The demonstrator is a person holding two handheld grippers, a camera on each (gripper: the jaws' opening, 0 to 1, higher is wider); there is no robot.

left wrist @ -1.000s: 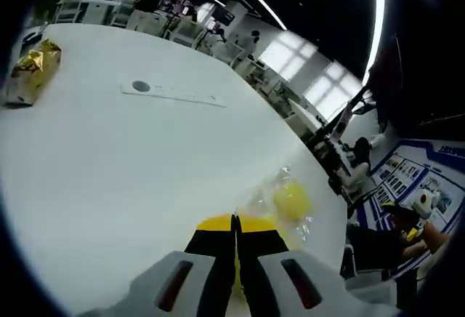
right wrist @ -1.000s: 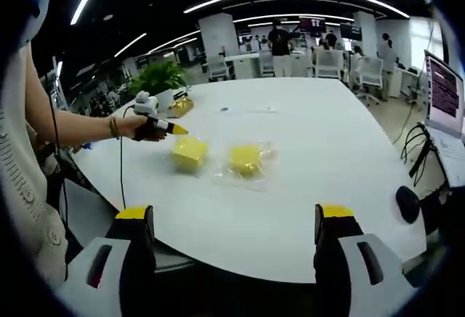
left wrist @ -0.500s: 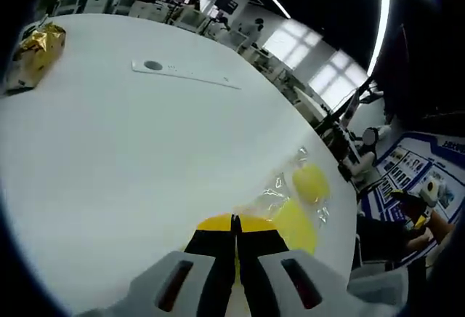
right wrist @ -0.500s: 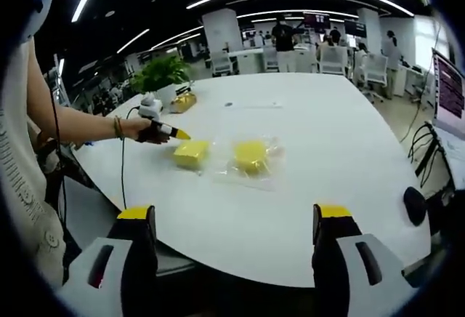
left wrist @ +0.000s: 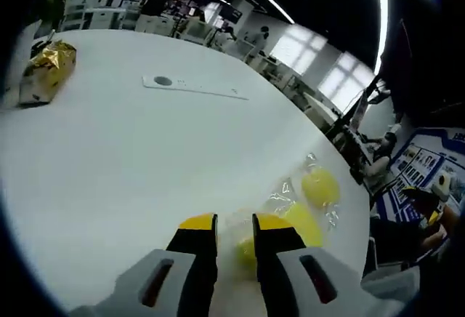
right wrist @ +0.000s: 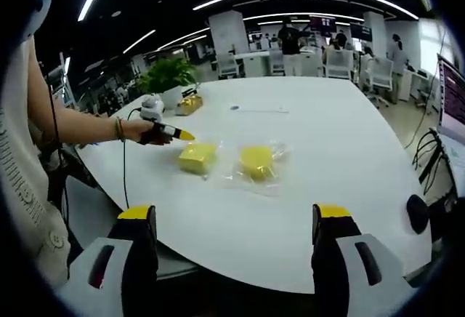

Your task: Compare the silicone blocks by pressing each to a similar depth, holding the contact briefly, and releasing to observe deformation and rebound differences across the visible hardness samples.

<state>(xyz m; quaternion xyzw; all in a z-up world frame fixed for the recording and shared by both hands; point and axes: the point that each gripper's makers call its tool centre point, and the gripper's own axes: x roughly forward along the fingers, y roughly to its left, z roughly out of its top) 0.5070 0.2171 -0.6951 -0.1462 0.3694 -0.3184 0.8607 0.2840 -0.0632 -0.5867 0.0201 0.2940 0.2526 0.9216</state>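
Note:
Two yellow silicone blocks lie on the white table point(right wrist: 320, 157), both in clear plastic wrap. In the right gripper view the squarer block point(right wrist: 197, 157) is on the left and the other block point(right wrist: 256, 162) is on the right. A hand holds my left gripper point(right wrist: 180, 134) just left of the squarer block, tips a little above it. In the left gripper view my left gripper point(left wrist: 234, 222) stands open by a narrow gap, with the near block point(left wrist: 294, 222) just beyond its tips and the far block point(left wrist: 320, 186) behind. My right gripper point(right wrist: 234, 215) is wide open near the table's front edge.
A golden packet point(left wrist: 45, 70) sits at the far left of the table, with a white strip with a dark round spot point(left wrist: 192, 86) farther back. A potted plant point(right wrist: 168, 75) stands by the far edge. A black object point(right wrist: 415, 211) sits off the table's right edge. Office chairs and people are behind.
My left gripper's jaws, pressed together before, now stand a small gap apart. The left view has shifted, so both blocks show more fully. My right gripper stays wide open.

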